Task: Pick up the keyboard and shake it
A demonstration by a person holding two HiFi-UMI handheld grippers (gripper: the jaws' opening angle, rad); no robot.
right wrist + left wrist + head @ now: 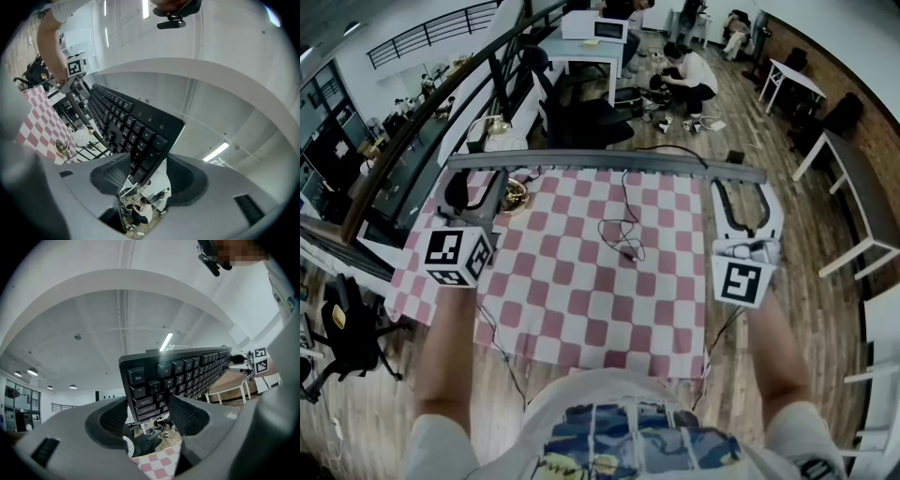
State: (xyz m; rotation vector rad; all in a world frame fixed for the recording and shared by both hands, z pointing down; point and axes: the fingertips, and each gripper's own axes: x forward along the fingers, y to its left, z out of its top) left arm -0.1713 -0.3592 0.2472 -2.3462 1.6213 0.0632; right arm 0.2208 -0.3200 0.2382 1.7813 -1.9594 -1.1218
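**Keyboard up, clamped at both ends, shake step in hand**

Starting at 9 o'clock in the head view: find left gripper (475, 180) closed down on the Esc end of the keyboard (609, 161). Jaws only narrowly apart, pads biting the bottom corner around Tab and Caps Lock (confirmed in the left gripper view). Judging that grip as shallow, with only the corner rows between the pads.

Moving toward 12: see keyboard edge-on as a grey bar, lifted clear above the checkered table (581, 309), running roughly 10 to 2 o'clock and about level. Note loose cable (623, 234) on the cloth below, near centre; cannot tell whether it belongs to the keyboard. Note small bowl (514, 195) at 10 o'clock on the cloth, just beside the left gripper.

Ending at 3 o'clock: find right gripper (741, 192) clamped on the numpad end. Jaws fairly wide, with the board's corner wedged at an angle between the pads.

For the shake, as a judgement:
- Move both hands together, same direction and same phase; avoid twisting the board between two corner grips.
- Use short up-down strokes; avoid pulling the ends apart, or risk a corner slipping out.
- Squeeze firmly on both sides; watch the left corner first.
- Stay well above the bowl and cable.
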